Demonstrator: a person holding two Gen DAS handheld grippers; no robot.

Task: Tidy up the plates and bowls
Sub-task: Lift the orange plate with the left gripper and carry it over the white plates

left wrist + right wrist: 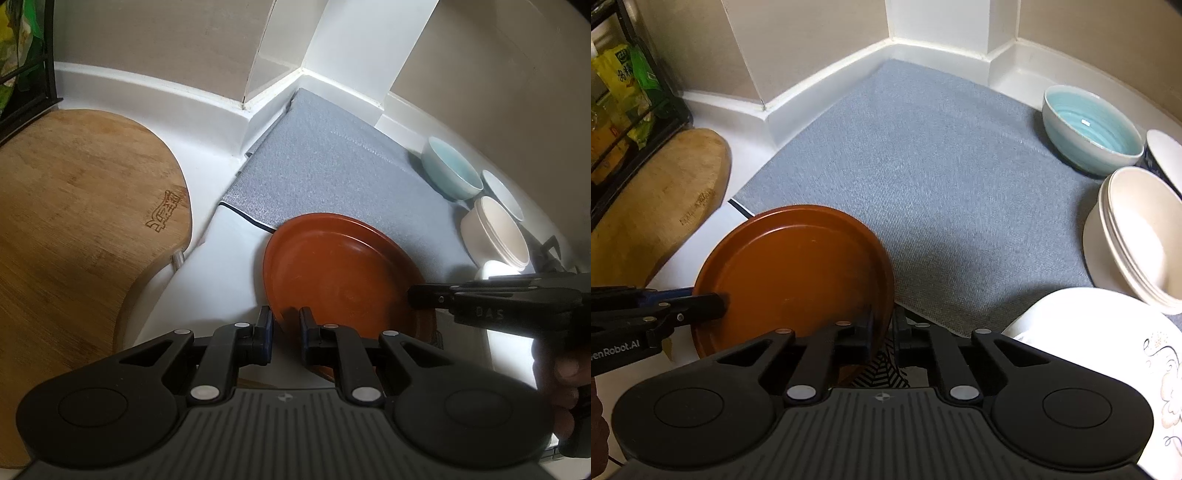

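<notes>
A round, shallow, reddish-brown plate (332,266) lies with its far half on the grey-blue woven mat (332,166) and its near half over the white bench (207,258), close to the mat's dark-edged near corner. The left tongs (286,326) are closed on the plate's near rim, one finger on each side of the edge. The right tongs (889,330) clamp the plate's rim on the side toward the bowls; in the left wrist view they (415,295) reach in flat over that rim. A hand (565,373) holds their handle at that view's edge.

Across the mat from the plate, along its far side edge, stand a pale blue glazed bowl (1093,129), a dark-blue-patterned bowl with a white inside (1167,155) just beside it, and a stack of cream-coloured bowls (1134,232) nearer the camera. A white dish with a painted floral pattern (1108,332) sits nearest, just beside the right tongs. On the other side of the plate, off the mat, a round wooden cutting board (85,206) lies on the bench, and beyond it stands a black wire rack (642,122) holding green and yellow packets (624,74).
</notes>
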